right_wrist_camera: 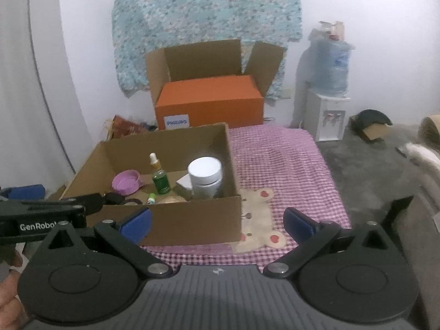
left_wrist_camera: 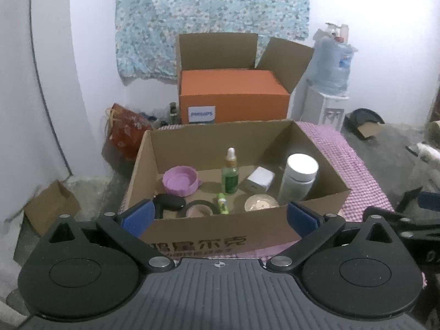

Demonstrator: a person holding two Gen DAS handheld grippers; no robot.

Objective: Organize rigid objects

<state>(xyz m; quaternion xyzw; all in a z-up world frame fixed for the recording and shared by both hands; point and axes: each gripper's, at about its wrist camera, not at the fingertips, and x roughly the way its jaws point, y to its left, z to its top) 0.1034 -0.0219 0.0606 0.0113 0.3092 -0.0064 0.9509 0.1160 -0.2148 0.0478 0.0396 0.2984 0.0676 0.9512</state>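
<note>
An open cardboard box (left_wrist_camera: 220,236) stands on a purple checked cloth (right_wrist_camera: 277,162). Inside it are a pink lid (left_wrist_camera: 180,183), a green dropper bottle (left_wrist_camera: 230,176), a white charger cube (left_wrist_camera: 260,180), a white jar (left_wrist_camera: 298,177), a black object (left_wrist_camera: 169,202), a small green tube (left_wrist_camera: 222,203) and a round tin (left_wrist_camera: 260,202). My left gripper (left_wrist_camera: 219,218) is open in front of the box's near wall, with nothing held. My right gripper (right_wrist_camera: 218,224) is open too, over the box's near right corner (right_wrist_camera: 236,220) and the cloth.
Behind the box an orange box (left_wrist_camera: 233,96) sits in an open carton. A water dispenser (right_wrist_camera: 330,115) stands at the right wall and a red bag (left_wrist_camera: 123,132) at the left. A bear patch (right_wrist_camera: 261,220) marks the cloth. A hand (right_wrist_camera: 11,288) shows lower left.
</note>
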